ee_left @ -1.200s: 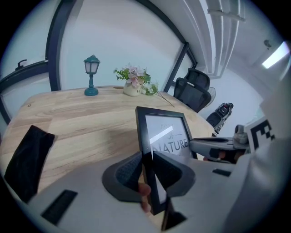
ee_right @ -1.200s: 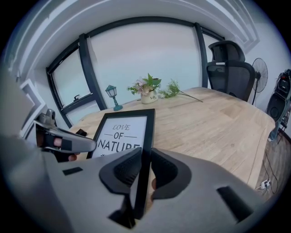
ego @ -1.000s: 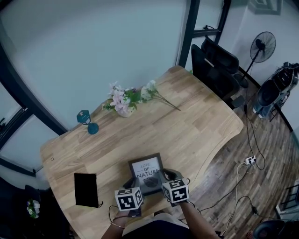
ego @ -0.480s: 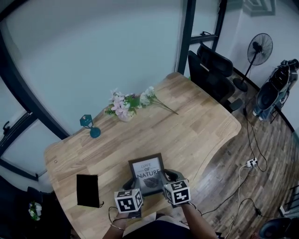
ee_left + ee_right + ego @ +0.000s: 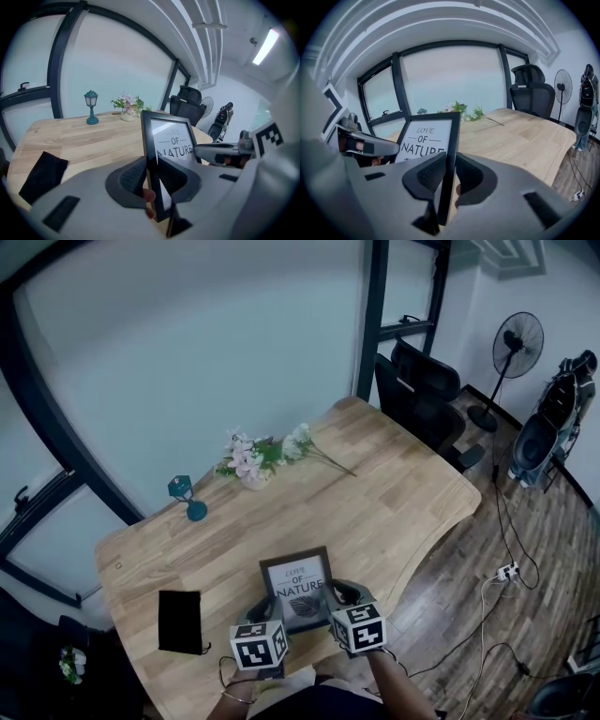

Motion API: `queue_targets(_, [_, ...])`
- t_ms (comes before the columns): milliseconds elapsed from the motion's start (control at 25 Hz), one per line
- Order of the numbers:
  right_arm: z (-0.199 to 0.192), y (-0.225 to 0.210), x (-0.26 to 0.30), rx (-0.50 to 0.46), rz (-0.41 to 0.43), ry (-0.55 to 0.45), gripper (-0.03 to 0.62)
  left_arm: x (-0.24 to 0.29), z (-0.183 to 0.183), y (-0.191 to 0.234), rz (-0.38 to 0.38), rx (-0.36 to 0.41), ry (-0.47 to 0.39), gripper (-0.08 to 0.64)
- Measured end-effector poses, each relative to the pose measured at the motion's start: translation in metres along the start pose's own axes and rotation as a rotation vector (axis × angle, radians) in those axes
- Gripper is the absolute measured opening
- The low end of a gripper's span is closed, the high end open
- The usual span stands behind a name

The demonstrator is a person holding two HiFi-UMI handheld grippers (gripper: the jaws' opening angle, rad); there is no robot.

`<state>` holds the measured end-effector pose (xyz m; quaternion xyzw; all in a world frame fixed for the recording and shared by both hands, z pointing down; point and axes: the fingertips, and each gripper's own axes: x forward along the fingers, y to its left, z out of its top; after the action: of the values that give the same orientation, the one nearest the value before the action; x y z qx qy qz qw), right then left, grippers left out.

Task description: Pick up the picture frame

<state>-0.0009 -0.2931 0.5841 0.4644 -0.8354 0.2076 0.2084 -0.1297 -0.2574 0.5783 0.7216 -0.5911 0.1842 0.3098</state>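
I hold the picture frame point(image 5: 295, 579) at lower centre, left gripper point(image 5: 266, 604) clamped on its left edge, right gripper point(image 5: 335, 596) on its right.

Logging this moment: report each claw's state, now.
Left claw: closed on the picture frame, at its left edge.
Right claw: closed on the picture frame, at its right edge.

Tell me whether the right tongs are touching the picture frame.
Touching. The right gripper view shows the right tongs closed on the edge of the picture frame, with both pads pressed against it.
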Motion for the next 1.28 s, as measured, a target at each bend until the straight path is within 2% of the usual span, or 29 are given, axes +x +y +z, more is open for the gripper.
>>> queue_targets(640, [0.008, 0.012, -0.038, -0.019, 0.028, -0.064, 0.069, -0.039, 0.002, -0.017, 0.017, 0.018, -0.067, 0.071])
queue_targets(1280, [0.022, 0.012, -0.087, -0.027, 0.03, -0.149, 0.069, -0.076, 0.011, -0.049, 0.007, 0.073, -0.142, 0.071])
